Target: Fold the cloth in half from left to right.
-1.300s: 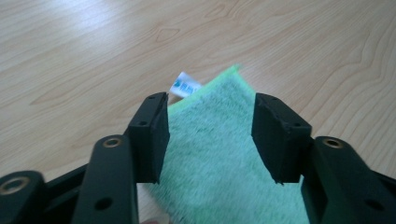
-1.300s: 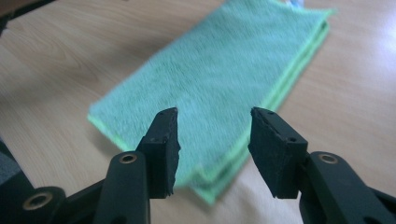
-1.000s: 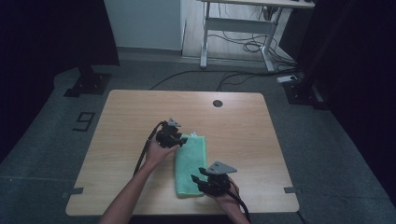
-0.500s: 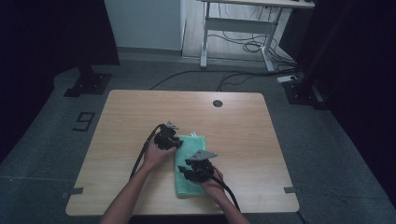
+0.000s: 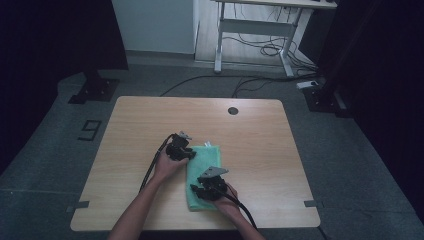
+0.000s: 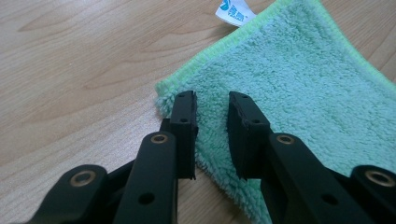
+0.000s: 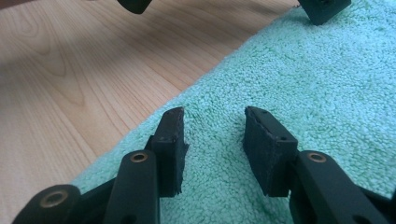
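Hovering low over a green towel (image 5: 202, 172) on the wooden table (image 5: 125, 130), the left gripper (image 6: 212, 112) has just been narrowing its still-open jaws over a corner; the right gripper (image 7: 212, 126) gapes, empty. Soft and light, the cloth looks best pinched at its edges.

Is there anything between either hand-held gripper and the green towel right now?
Nothing visible. The left hand-held gripper sits right over the corner of the green towel near its white tag, jaws apart over the pile. The right hand-held gripper is down over the towel's near part, jaws apart, with bare table beside it.
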### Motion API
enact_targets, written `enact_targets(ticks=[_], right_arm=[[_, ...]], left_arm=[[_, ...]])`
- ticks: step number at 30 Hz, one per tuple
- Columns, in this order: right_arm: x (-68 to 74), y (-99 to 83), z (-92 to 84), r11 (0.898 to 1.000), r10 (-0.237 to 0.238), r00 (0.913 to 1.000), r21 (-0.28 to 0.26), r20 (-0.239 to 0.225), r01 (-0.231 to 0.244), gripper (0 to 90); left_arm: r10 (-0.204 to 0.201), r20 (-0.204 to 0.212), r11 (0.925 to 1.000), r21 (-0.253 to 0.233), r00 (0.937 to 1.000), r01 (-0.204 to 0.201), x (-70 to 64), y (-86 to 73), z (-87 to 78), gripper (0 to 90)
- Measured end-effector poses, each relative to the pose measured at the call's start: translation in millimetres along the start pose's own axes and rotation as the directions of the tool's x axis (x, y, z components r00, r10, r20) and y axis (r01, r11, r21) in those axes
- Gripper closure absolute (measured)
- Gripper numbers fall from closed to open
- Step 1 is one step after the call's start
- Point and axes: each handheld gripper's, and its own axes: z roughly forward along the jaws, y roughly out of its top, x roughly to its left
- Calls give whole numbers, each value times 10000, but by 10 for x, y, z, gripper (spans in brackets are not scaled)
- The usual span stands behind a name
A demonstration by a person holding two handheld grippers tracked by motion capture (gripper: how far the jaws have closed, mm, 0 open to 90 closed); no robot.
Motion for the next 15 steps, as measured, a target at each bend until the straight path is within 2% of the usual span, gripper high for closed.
enact_targets(ticks=[1,3,4,6,11,15], right_arm=[[-17,20,-9,10000,41,10000,30,-62,-41,576],[-47,80,-20,9999,-91,10000,-53,34,91,575],[-96,181,-5,9998,-123,9998,-141,164,126,574],[-117,225,14,9998,-132,9997,-167,225,136,573],[-270,467,260,9999,-2,9988,-106,485,7,563],[-307,526,416,10000,-35,9982,-16,591,36,562]], left_arm=[[-24,17,10000,-14,10000,24,3,-1,2,731],[-58,20,10000,-9,10000,58,4,-1,2,731],[-85,11,10000,-7,10000,85,2,0,2,732],[-94,-10,10000,7,10000,94,-1,1,2,731],[-78,-44,10000,41,10000,78,-3,2,1,732],[-50,-90,10000,38,9999,51,-10,1,2,732]])
